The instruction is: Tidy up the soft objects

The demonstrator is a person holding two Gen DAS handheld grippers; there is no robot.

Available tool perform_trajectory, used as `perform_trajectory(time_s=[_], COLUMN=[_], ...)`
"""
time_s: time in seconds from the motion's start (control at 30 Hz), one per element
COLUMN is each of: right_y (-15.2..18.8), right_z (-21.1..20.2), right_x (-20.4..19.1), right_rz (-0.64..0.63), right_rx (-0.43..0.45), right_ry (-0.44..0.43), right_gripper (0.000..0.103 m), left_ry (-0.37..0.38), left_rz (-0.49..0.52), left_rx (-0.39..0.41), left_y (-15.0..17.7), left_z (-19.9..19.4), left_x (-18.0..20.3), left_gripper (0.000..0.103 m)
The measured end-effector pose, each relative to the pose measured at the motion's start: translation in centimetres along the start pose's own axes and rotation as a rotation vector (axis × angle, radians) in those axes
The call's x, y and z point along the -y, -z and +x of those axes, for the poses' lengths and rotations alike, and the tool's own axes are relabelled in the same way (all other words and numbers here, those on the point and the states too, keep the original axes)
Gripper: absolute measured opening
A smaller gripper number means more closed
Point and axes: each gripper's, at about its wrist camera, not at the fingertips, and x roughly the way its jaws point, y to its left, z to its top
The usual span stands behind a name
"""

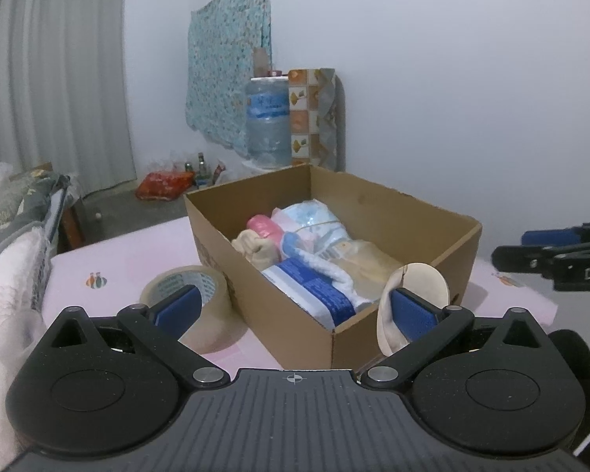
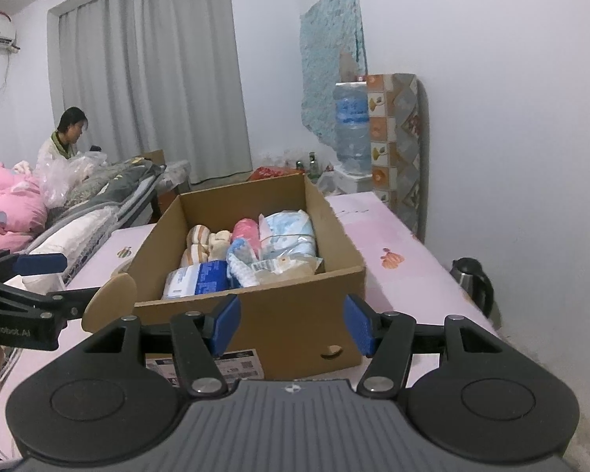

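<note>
An open cardboard box (image 1: 373, 190) (image 2: 263, 308) stands on the pink tabletop (image 1: 137, 251). It holds soft goods: a pink roll (image 1: 263, 226), a pale blue packet (image 2: 291, 232), beige striped socks (image 2: 198, 242) and a blue-and-white pack (image 1: 314, 291). My left gripper (image 1: 293, 306) is open wide at the box's near corner. A beige round pad (image 1: 423, 283) (image 2: 110, 306) leans against the outside of its right finger, not pinched. My right gripper (image 2: 293, 328) is open before the box's front wall, with nothing between its pads.
A roll of tape (image 1: 185, 287) lies left of the box. A black kettle (image 2: 472, 279) stands at the table's right edge by the wall. Piled bedding (image 2: 8, 200) and a seated person (image 2: 65, 133) are at the left. A water bottle (image 1: 267, 122) stands behind.
</note>
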Motion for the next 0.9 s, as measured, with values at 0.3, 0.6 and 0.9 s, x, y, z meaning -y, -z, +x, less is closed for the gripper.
perform_trajectory(time_s=[0.3, 0.6, 0.9], right_y=[0.1, 0.2, 0.3], right_z=[0.0, 0.8, 0.9], right_x=[0.6, -0.1, -0.3], right_rz=[0.021, 0.01, 0.007], right_rx=[-0.006, -0.019, -0.023], right_ry=[0.003, -0.008, -0.01], right_gripper=[0.027, 0.027, 0.027], left_ry=[0.0, 0.002, 0.002], left_rz=[0.001, -0.019, -0.019], left_rx=[-0.018, -0.025, -0.025], left_y=[0.2, 0.2, 0.2], left_z=[0.3, 0.6, 0.6], left_x=[0.3, -0.2, -0.4], left_gripper=[0.103, 0.103, 0.103])
